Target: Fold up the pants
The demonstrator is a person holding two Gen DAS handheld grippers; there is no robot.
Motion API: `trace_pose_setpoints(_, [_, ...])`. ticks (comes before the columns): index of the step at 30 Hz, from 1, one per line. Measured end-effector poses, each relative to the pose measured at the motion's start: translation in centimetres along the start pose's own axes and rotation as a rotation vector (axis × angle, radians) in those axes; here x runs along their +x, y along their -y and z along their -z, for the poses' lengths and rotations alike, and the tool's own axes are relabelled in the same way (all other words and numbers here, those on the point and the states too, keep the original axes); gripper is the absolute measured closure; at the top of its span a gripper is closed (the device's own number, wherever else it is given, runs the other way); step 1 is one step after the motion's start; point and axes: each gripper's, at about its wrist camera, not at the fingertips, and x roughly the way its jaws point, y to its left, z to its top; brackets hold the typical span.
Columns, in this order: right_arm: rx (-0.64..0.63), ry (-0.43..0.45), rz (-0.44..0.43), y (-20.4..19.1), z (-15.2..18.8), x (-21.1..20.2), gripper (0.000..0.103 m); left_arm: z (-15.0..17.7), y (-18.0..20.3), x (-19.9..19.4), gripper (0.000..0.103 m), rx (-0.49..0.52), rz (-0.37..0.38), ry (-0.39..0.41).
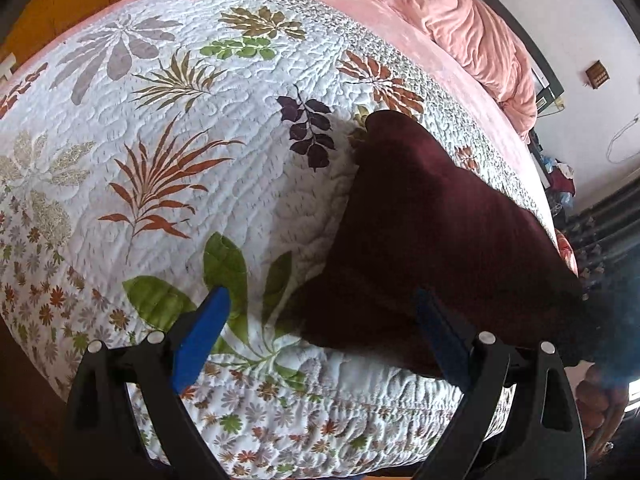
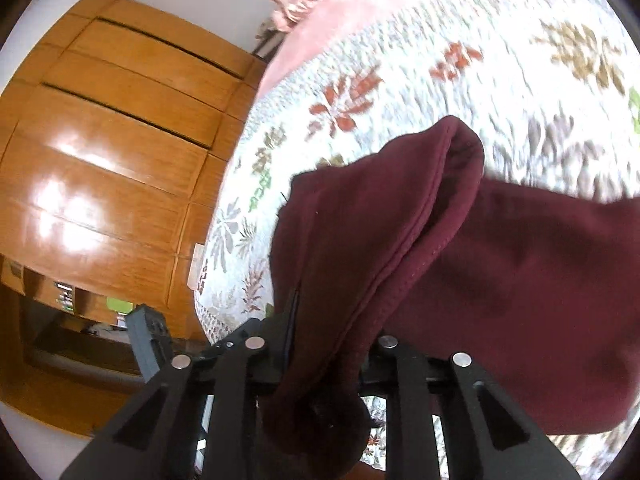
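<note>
Dark maroon pants (image 1: 432,232) lie on a white quilt with leaf prints (image 1: 180,140), near the bed's right side. My left gripper (image 1: 320,312) is open, blue fingers (image 1: 200,336) spread; its right finger is at the near edge of the pants, its left finger over bare quilt. In the right wrist view the pants (image 2: 500,272) fill the frame. My right gripper (image 2: 320,344) is shut on a bunched fold of the pants, which drapes over and hides the fingertips.
A crumpled pink blanket (image 1: 460,20) lies at the head of the bed. A wooden wardrobe (image 2: 120,152) stands beside the bed. The bed's near edge (image 1: 320,452) drops off below the left gripper.
</note>
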Motion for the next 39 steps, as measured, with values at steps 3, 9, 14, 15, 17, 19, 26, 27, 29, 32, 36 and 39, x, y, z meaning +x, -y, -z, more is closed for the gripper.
trace_pose_setpoints(3, [-0.027, 0.032, 0.002, -0.7, 0.0, -2.0, 0.083, 0.0, 0.6, 0.3, 0.011, 0.012, 0.008, -0.007])
trace_pose_setpoints(9, [-0.026, 0.086, 0.026, 0.8, -0.4, -6.9, 0.083, 0.6, 2.4, 1.2, 0.011, 0.04, 0.03, -0.036])
trace_pose_setpoints(14, [0.008, 0.112, 0.075, 3.8, -0.2, -9.5, 0.083, 1.0, 4.3, 1.9, 0.011, 0.09, 0.031, -0.052])
trace_pose_setpoints(15, [0.016, 0.115, 0.084, 4.5, -0.1, -9.9, 0.083, 1.1, 4.9, 2.1, 0.011, 0.106, 0.03, -0.054])
trace_pose_setpoints(17, [0.033, 0.117, 0.093, 5.7, 0.2, -10.2, 0.083, 1.3, 5.7, 2.3, 0.011, 0.132, 0.027, -0.057])
trace_pose_setpoints(19, [0.062, 0.115, 0.086, 7.2, 0.5, -10.2, 0.083, 1.5, 6.8, 2.7, 0.011, 0.17, 0.021, -0.06])
trace_pose_setpoints(26, [0.136, 0.052, 0.155, 12.1, 2.4, -7.1, 0.083, 2.3, 9.0, 4.5, 0.011, 0.245, -0.02, -0.084])
trace_pose_setpoints(27, [0.154, 0.042, 0.155, 13.0, 2.7, -6.7, 0.082, 2.3, 9.2, 4.6, 0.011, 0.251, -0.021, -0.086])
trace_pose_setpoints(29, [0.174, 0.031, 0.15, 14.0, 3.1, -6.2, 0.078, 2.4, 9.6, 4.9, 0.011, 0.265, -0.027, -0.091])
trace_pose_setpoints(32, [0.142, 0.014, 0.174, 14.1, 3.3, -6.3, 0.067, 2.5, 10.1, 5.1, 0.011, 0.293, -0.039, -0.094])
trace_pose_setpoints(36, [0.035, 0.045, 0.262, 12.3, 2.3, -8.7, 0.059, 2.4, 10.5, 4.7, 0.011, 0.315, -0.038, -0.096])
trace_pose_setpoints(39, [0.06, 0.093, 0.264, 12.6, 0.6, -10.1, 0.053, 2.2, 10.7, 4.2, 0.011, 0.31, -0.032, -0.086])
